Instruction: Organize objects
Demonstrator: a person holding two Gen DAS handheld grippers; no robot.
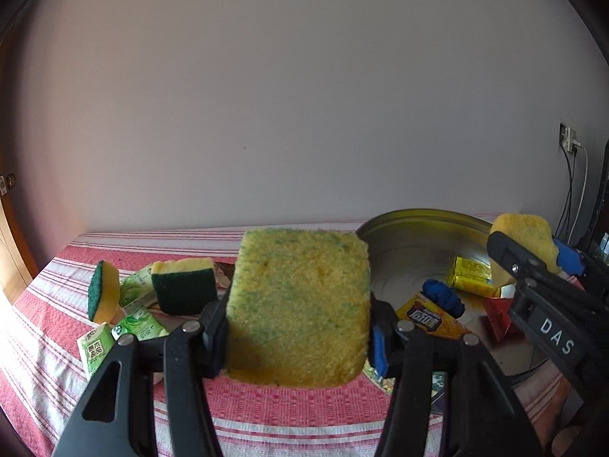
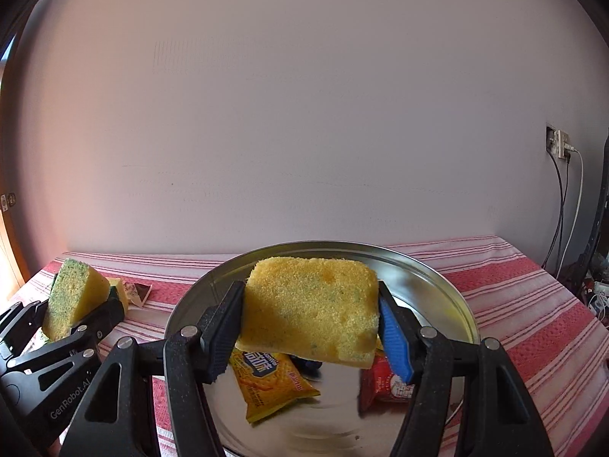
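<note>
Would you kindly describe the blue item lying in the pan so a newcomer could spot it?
On the red striped cloth sits a round metal pan. Inside, among yellow and red snack packets, lies the crumpled blue item, the only blue, unprinted thing there.

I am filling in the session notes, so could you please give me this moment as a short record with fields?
left tongs: closed on a yellow sponge with green flecks, held above the striped cloth
right tongs: closed on a yellow sponge, held over the metal tray
in tray: orange snack packet, red packet, yellow packet, blue item
on cloth: two green-backed sponges, green packets
</note>
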